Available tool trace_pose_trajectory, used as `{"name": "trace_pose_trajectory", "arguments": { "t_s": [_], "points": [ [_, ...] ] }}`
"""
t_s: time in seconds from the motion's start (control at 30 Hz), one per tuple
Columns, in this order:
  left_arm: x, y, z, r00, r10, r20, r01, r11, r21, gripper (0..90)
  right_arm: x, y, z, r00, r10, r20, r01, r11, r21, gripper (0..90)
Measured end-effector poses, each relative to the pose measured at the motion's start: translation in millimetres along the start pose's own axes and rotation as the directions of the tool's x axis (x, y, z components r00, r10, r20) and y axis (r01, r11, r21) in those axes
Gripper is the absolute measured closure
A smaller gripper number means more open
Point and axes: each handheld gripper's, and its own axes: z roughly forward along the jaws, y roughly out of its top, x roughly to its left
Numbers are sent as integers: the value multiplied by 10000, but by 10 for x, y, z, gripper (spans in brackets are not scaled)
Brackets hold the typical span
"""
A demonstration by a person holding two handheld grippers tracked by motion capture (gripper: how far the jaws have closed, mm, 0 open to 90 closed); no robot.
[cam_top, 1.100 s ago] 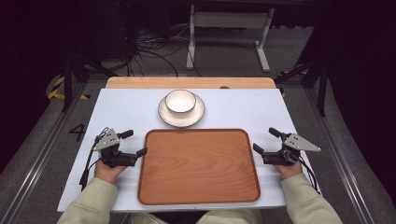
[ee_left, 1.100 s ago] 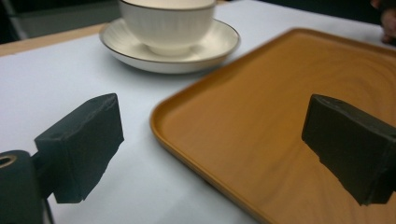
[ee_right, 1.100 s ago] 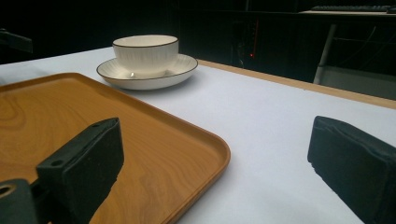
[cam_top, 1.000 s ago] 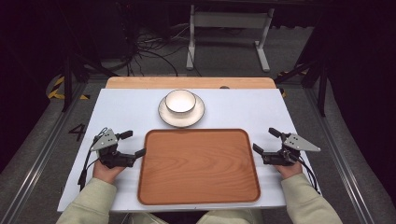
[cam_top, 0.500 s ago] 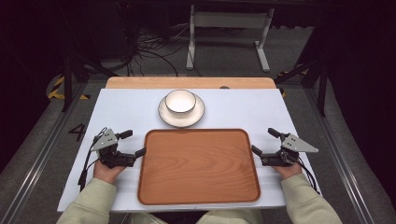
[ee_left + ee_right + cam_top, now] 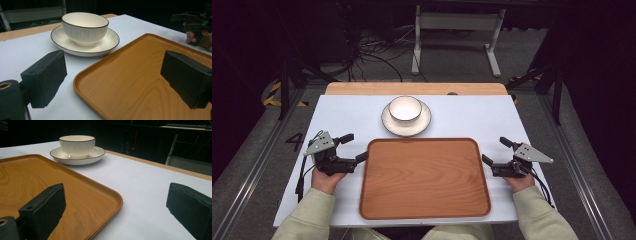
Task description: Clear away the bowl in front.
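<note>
Nearest the person, the wooden tray is lying flat and bare on the white table, with its long axis running left to right between the two hands; the left gripper is sitting just beside the tray's left edge with its jaws spread wide and gripping nothing, one jaw reaching over the near-left rim in the left gripper view and the other over the table; the right gripper is waiting just off the tray's right edge, likewise gaping and empty, one jaw over the rim and one over bare table in the right gripper view; both are standing about equally near the tray, so each short side is lying straight ahead of a claw, which I judge is setting up a two-handed grasp of the rims; neither jaw looks to be touching the wood yet, though contact is hard to rule out. Farther off, just beyond the tray's far long edge and slightly left of centre, a white bowl is standing upright on a white saucer; the bowl is looking empty, and the saucer is lying near the tray without touching it.
</note>
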Motion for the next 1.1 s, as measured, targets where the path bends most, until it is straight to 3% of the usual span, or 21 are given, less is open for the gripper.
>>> {"name": "trace_pose_trajectory", "arguments": {
  "t_s": [0.5,0.8,1.1],
  "points": [
    [-126,280,-25,9968,788,118,-786,9968,-160,85,32,2,7,9995,-318,89,318,9994,100,35],
    [-41,413,18,9972,690,284,-681,9972,-315,85,38,4,12,9988,-469,-167,471,9988,127,21],
    [40,503,191,9937,1058,356,-1048,9940,-301,81,43,4,14,9986,-505,-136,507,9986,144,18]
  ]
}}
